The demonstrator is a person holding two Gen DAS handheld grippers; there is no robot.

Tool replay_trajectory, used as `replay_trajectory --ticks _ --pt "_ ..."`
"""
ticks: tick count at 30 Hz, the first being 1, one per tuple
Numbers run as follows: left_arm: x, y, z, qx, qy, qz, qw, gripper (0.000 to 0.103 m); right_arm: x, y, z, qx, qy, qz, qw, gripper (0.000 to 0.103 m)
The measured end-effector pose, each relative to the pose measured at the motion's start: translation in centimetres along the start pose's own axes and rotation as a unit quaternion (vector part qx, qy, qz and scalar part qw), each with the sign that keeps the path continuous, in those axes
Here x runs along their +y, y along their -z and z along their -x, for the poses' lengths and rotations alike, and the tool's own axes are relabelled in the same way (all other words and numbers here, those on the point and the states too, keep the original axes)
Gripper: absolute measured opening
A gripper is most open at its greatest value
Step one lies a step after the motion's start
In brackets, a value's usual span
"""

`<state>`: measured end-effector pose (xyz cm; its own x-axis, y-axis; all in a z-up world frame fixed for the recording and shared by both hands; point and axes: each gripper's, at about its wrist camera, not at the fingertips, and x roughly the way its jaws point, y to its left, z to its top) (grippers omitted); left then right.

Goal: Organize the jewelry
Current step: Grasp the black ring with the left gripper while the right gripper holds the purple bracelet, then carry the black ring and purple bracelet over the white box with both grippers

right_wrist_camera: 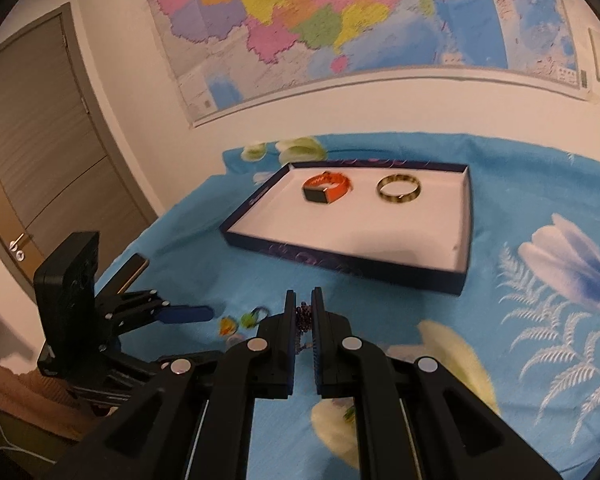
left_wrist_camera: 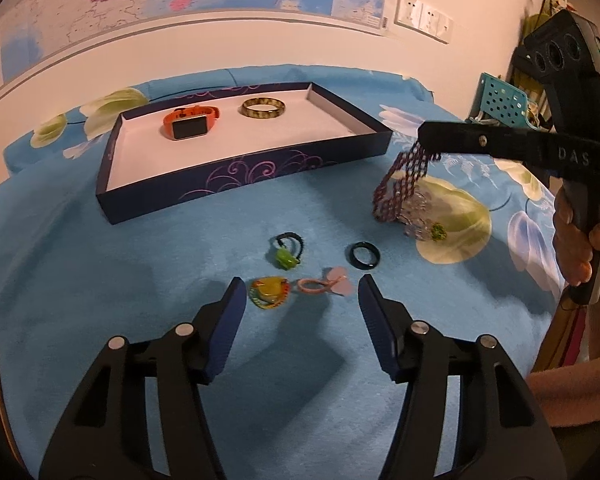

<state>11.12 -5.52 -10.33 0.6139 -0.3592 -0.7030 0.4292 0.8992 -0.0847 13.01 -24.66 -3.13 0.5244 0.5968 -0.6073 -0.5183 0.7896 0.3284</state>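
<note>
A dark blue tray [left_wrist_camera: 244, 170] with a white floor holds an orange smartwatch [left_wrist_camera: 190, 122] and a tortoiseshell bangle [left_wrist_camera: 263, 107]. My right gripper [left_wrist_camera: 428, 138] is shut on a purple beaded necklace [left_wrist_camera: 402, 184] and lifts it off the blue cloth, right of the tray; its lower end with a green charm [left_wrist_camera: 437, 232] still touches the cloth. In the right wrist view the beads [right_wrist_camera: 304, 316] show between the closed fingers. My left gripper [left_wrist_camera: 302, 292] is open and empty, low over a yellow-green brooch [left_wrist_camera: 269, 293] and a pink hair tie [left_wrist_camera: 327, 282].
A black ring [left_wrist_camera: 364, 255] and a black hair tie with a green charm [left_wrist_camera: 287, 250] lie on the flowered blue cloth [left_wrist_camera: 100, 280] in front of the tray [right_wrist_camera: 462, 276]. A teal basket [left_wrist_camera: 502, 102] stands at the far right. A wall map hangs behind.
</note>
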Motion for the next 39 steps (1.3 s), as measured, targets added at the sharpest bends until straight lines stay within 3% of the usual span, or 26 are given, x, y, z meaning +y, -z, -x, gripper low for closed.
replay_trajectory --ticks 12,22,29,32,39 --pt "-0.6 0.0 0.1 0.0 0.022 -0.004 0.9997 0.048 0.1 1.3 -0.2 0.013 -0.017 -0.013 1.0 0.006" --pt "-3.7 -1.6 -1.8 0.0 0.04 -0.062 0.9972 0.046 -0.6 1.1 1.1 -0.007 -0.009 -0.025 1.0 0.006" --pt "-4.4 -2.6 -4.9 0.049 0.031 -0.072 0.9957 0.034 -0.8 0.5 1.2 -0.015 -0.006 -0.021 1.0 0.006" --pt "-4.4 -2.5 -4.7 0.047 0.032 -0.075 0.9955 0.023 -1.0 0.3 1.1 -0.016 -0.006 -0.021 1.0 0.006" --pt "-3.4 -3.0 -4.0 0.033 0.04 -0.053 0.9972 0.023 -0.9 -1.3 1.0 -0.026 -0.002 -0.007 1.0 0.006"
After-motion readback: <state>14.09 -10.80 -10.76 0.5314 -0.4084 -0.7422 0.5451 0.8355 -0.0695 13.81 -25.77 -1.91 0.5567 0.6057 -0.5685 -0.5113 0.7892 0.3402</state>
